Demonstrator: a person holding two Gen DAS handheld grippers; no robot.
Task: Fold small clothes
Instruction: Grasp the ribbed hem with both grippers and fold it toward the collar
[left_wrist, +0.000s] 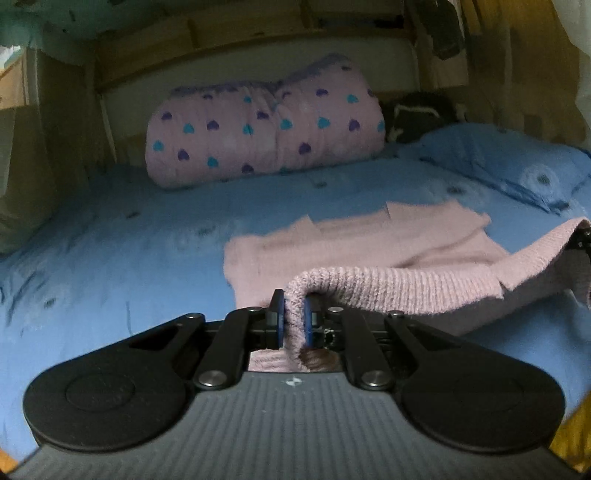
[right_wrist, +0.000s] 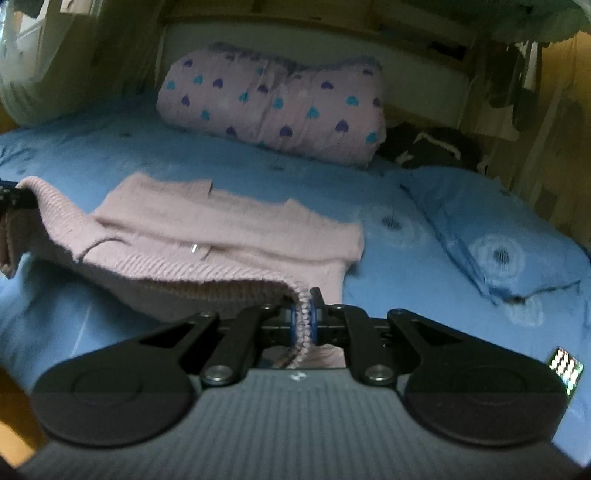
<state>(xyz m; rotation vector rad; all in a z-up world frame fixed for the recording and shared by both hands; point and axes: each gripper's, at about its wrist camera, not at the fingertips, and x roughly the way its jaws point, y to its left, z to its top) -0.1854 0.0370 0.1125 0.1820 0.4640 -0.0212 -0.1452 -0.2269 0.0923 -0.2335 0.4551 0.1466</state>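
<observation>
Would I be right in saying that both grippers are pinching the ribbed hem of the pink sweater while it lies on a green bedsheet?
Not quite: the bedsheet is blue, not green, as both wrist views show. The rest holds: the left gripper and right gripper each pinch the ribbed hem of the pink sweater.

A home bedroom: blue-sheeted bed (left_wrist: 147, 236), pillow (left_wrist: 517, 166), heart-print rolled quilt (left_wrist: 266, 125), wooden headboard (left_wrist: 221, 40)
</observation>
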